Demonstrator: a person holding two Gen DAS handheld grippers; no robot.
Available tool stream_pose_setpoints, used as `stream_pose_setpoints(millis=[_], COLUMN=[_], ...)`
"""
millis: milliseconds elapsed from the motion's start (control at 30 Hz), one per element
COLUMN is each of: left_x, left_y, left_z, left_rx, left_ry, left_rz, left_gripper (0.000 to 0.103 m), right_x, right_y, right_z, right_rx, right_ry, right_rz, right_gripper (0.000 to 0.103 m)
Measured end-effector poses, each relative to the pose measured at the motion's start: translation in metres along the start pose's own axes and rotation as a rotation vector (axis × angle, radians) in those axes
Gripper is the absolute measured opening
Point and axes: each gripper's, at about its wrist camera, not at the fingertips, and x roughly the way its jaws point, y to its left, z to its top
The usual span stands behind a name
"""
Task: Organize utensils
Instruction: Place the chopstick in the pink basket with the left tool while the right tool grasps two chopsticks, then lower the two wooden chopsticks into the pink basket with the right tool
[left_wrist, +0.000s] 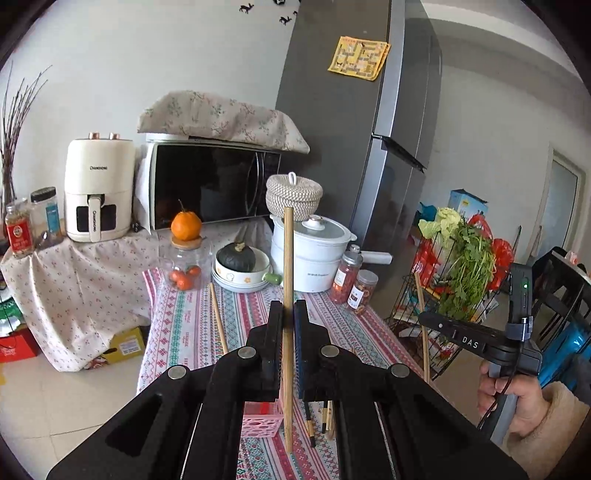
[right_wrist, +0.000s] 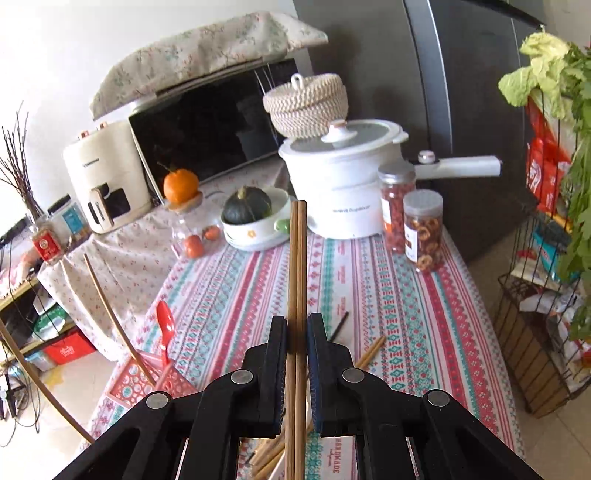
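Observation:
My left gripper (left_wrist: 288, 314) is shut on a single wooden chopstick (left_wrist: 288, 258), held upright above the striped tablecloth. Below it sits a pink perforated utensil basket (left_wrist: 258, 421), with several dark-tipped chopsticks (left_wrist: 321, 421) lying beside it. My right gripper (right_wrist: 296, 328) is shut on a pair of wooden chopsticks (right_wrist: 297, 258) pointing up and away. The pink basket (right_wrist: 147, 380) is at its lower left, holding a red spoon (right_wrist: 165, 325) and a leaning chopstick (right_wrist: 118, 321). More wooden chopsticks (right_wrist: 369, 354) and a dark one (right_wrist: 340, 325) lie on the cloth.
At the table's far end stand a white pot (right_wrist: 340, 184), two snack jars (right_wrist: 421, 229), a bowl with a green squash (right_wrist: 251, 218) and a glass jar with an orange on it (left_wrist: 185, 254). A wire rack with greens (left_wrist: 454, 288) stands right of the table.

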Motion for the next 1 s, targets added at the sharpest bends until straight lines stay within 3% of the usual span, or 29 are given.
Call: stream_pose_setpoints(millis=[167, 367, 500, 733, 1000], left_x=[-0.004, 0.022, 0.052, 0.103, 0.126], left_y=[0.007, 0.003, 0.004, 0.028, 0.038], left_z=[0.004, -0.007, -0.017, -0.032, -0.042], left_rx=[-0.017, 0.082, 0.112, 0.027, 0.003], left_ry=[-0.109, -0.141, -0.098, 0.045, 0.145], left_rz=[0.041, 0.062, 0.092, 0.148, 0.163], left_gripper=[0.006, 0.006, 0.006, 0.006, 0.006], right_x=[-0.022, -0.026, -0.022, -0.009, 0.001], right_y=[0.017, 0.037, 0.045, 0.058, 0.071], right_z=[0.007, 0.010, 0.010, 0.005, 0.001], right_rx=[-0.007, -0.051, -0.065, -0.087, -0.113], right_ry=[-0.116, -0.184, -0.191, -0.182, -0.188], right_rz=[0.006, 0.009, 0.023, 0.035, 0.056], right_gripper=[0.009, 0.009, 0.009, 0.009, 0.009])
